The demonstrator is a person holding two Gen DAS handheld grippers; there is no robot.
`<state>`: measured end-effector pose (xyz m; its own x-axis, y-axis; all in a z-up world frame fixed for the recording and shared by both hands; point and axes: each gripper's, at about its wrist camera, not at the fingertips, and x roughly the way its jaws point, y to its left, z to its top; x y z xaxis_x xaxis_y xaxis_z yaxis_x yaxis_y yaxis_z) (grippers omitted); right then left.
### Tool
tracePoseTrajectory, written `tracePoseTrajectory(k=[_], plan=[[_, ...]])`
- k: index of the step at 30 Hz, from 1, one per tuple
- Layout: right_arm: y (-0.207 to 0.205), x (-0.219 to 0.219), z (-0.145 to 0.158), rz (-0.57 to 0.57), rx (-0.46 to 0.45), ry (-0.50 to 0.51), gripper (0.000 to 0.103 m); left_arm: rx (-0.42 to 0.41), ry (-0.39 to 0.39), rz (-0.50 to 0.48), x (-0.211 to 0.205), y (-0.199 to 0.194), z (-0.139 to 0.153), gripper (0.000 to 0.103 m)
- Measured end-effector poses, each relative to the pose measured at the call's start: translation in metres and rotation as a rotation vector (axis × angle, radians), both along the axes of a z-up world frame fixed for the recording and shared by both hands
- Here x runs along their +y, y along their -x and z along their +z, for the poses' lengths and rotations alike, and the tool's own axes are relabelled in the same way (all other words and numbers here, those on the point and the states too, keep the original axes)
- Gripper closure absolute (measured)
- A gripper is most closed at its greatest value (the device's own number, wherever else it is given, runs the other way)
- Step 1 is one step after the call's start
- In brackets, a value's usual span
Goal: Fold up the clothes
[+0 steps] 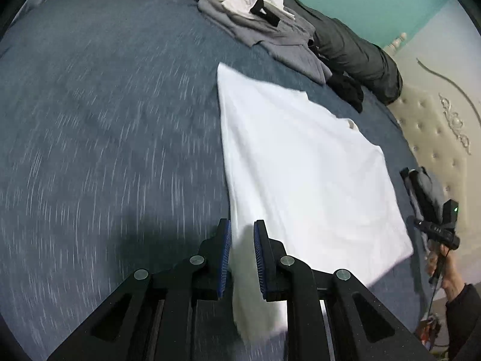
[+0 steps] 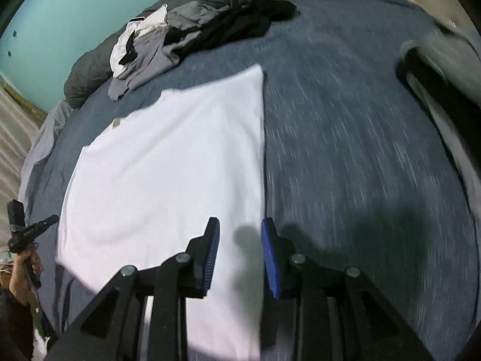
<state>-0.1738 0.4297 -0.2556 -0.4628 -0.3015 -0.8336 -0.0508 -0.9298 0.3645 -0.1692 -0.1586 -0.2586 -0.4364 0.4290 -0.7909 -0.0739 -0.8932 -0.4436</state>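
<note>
— Grippers first: how are they sitting?

— Both are pointing steeply down at the blue-grey bedspread [image 1: 105,150]. The left gripper [image 1: 242,255] is hanging over the near left edge of the white T-shirt [image 1: 300,165], its blue pads [image 1: 226,258] standing a narrow gap apart. White cloth is showing in that gap, but I cannot tell whether it is lying below or hanging between the pads; neither pad is visibly pressing on it.

— And the right gripper [image 2: 240,258]?

— Its jaws are standing a little wider, with only the shirt's right edge and a shadow showing below them. Nothing is being pinched there.

— Where is the shirt lying?

— Flat on the bedspread, folded into a long white panel running from near to far, its straight edge under both grippers.

— Any hands showing?

— In the left wrist view a hand [image 1: 445,270] is gripping a black handle at the far right, sleeve below it. In the right wrist view the other hand [image 2: 24,270] is doing the same at the left edge.

— Other laundry?

— A pile of clothes [image 1: 255,15], grey, white and black, is lying at the far side, against a dark grey duvet [image 1: 360,51].
</note>
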Motion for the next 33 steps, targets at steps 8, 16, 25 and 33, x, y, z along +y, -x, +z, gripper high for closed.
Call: tracePoseTrajectory(k=[8, 16, 25, 33], plan=[[-0.056, 0.005, -0.004, 0.034, -0.042, 0.021, 0.073, -0.017, 0.028, -0.056, 0.006, -0.044, 0.002, 0.081], [-0.080, -0.004, -0.006, 0.112, -0.059, -0.015, 0.073, -0.043, 0.073, -0.105, 0.020, -0.059, -0.007, 0.081], [-0.070, -0.015, -0.012, 0.148, -0.038, -0.129, 0.073, -0.041, 0.103, -0.126, 0.026, -0.057, -0.012, 0.087], [-0.073, -0.024, -0.010, 0.208, -0.004, -0.199, 0.098, 0.004, 0.132, -0.133, 0.032, -0.056, -0.005, 0.101]])
